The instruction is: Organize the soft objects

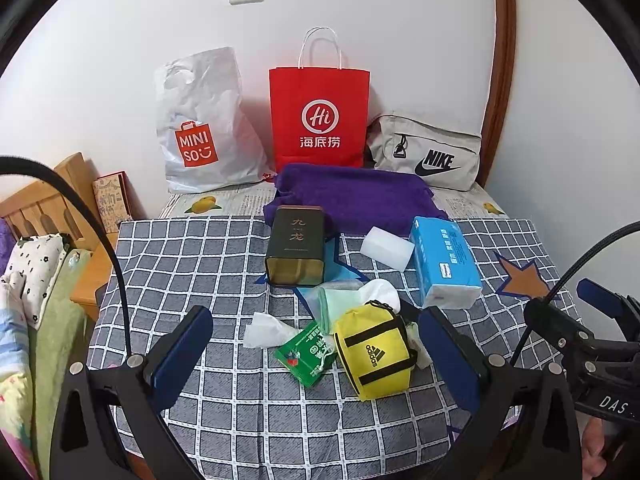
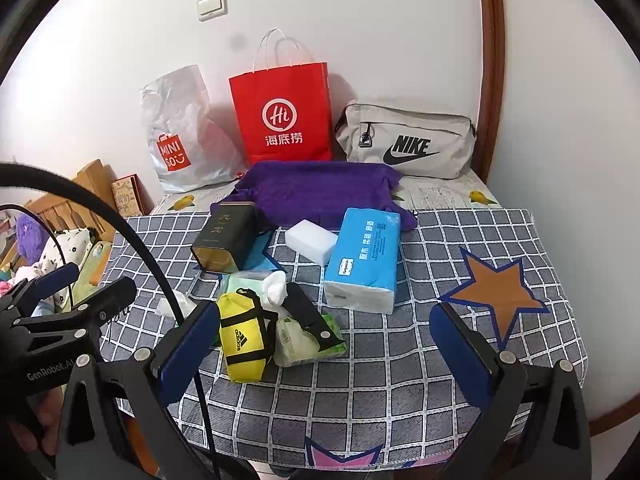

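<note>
A small yellow Adidas pouch [image 1: 374, 354] lies on the checked tablecloth [image 1: 200, 264], with a green tissue packet [image 1: 306, 356] and crumpled white tissue [image 1: 264, 330] beside it. Behind are a blue tissue pack [image 1: 444, 262], a white sponge block [image 1: 386, 250], a dark tin [image 1: 296, 246] and a purple towel [image 1: 352, 194]. My left gripper [image 1: 316, 344] is open, its fingers either side of the pouch and packet, held above them. My right gripper [image 2: 324, 344] is open above the cloth, right of the pouch [image 2: 242, 340]. The blue pack [image 2: 366, 256] and towel [image 2: 320, 192] show there too.
At the back wall stand a white Miniso bag [image 1: 200, 128], a red paper bag [image 1: 320, 116] and a grey Nike bag [image 1: 428, 152]. A wooden bed frame with bedding [image 1: 36, 264] is at the left. The right gripper's body [image 1: 592, 344] shows at the right edge.
</note>
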`<action>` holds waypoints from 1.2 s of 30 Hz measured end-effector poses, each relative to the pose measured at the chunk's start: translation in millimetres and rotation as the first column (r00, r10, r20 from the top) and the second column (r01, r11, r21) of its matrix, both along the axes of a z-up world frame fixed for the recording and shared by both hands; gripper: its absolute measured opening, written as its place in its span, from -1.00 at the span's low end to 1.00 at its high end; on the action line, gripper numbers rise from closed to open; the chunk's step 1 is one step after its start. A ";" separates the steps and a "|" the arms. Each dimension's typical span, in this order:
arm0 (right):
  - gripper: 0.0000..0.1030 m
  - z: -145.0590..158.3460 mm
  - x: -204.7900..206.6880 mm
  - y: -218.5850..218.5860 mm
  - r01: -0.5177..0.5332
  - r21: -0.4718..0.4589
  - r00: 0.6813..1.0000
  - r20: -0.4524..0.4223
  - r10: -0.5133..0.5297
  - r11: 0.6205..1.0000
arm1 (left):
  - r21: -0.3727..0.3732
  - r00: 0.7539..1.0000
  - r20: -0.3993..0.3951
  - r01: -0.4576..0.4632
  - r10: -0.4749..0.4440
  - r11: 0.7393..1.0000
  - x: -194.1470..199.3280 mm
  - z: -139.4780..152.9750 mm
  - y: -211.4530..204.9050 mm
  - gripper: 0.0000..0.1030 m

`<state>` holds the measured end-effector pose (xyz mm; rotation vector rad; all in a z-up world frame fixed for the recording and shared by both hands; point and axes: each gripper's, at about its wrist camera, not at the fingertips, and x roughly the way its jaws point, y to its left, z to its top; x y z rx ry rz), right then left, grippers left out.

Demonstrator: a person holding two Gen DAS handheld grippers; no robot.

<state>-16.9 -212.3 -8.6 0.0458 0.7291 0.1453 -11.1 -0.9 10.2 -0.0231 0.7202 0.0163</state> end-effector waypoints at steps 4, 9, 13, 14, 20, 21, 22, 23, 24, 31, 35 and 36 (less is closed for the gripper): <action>1.00 1.8 -1.5 0.8 -0.001 -0.002 1.000 0.006 0.001 1.000 | -0.001 1.000 0.003 0.002 -0.002 1.000 -0.8 0.4 -0.5 1.00; 1.00 2.5 -1.8 0.8 -0.003 -0.006 1.000 0.007 0.004 1.000 | -0.003 1.000 0.004 0.002 -0.002 1.000 -3.0 1.4 0.6 1.00; 1.00 2.5 -2.4 1.8 -0.005 -0.007 1.000 0.008 0.005 1.000 | -0.009 1.000 0.004 0.004 -0.004 1.000 -3.2 1.6 1.4 1.00; 1.00 2.3 -2.4 2.2 -0.007 -0.008 1.000 0.006 0.007 1.000 | -0.007 1.000 0.002 0.006 -0.006 1.000 -3.1 1.2 1.4 1.00; 1.00 -0.1 -3.1 5.0 -0.011 -0.011 1.000 0.002 0.011 1.000 | -0.009 1.000 -0.003 0.015 -0.015 1.000 -4.8 1.2 1.8 1.00; 1.00 -0.7 -2.4 5.1 -0.012 -0.012 1.000 0.000 0.012 1.000 | -0.008 1.000 -0.002 0.015 -0.015 1.000 -5.0 1.5 1.7 1.00; 1.00 -1.0 -2.3 5.6 -0.013 -0.012 1.000 0.000 0.013 1.000 | -0.007 1.000 -0.002 0.014 -0.014 1.000 -4.8 1.4 1.4 1.00; 1.00 -1.5 -1.8 5.6 -0.013 -0.012 1.000 -0.001 0.013 1.000 | -0.004 1.000 -0.002 0.014 -0.014 1.000 -4.7 1.3 1.4 1.00; 1.00 -2.2 -1.3 6.0 -0.012 -0.012 1.000 -0.004 0.012 1.000 | -0.001 1.000 -0.006 0.012 -0.012 1.000 -3.9 1.2 1.0 1.00; 1.00 -5.0 0.8 8.1 -0.012 -0.011 1.000 -0.010 0.012 1.000 | -0.006 1.000 -0.010 0.009 -0.009 1.000 -2.7 0.7 2.4 1.00; 1.00 -6.6 0.6 8.9 -0.013 -0.010 1.000 -0.014 0.013 1.000 | -0.006 1.000 -0.015 0.010 -0.010 1.000 -2.9 -0.9 1.2 1.00; 1.00 -7.0 0.5 9.0 -0.013 -0.011 1.000 -0.014 0.013 1.000 | -0.007 1.000 -0.013 0.010 -0.010 1.000 -3.4 -1.4 1.2 1.00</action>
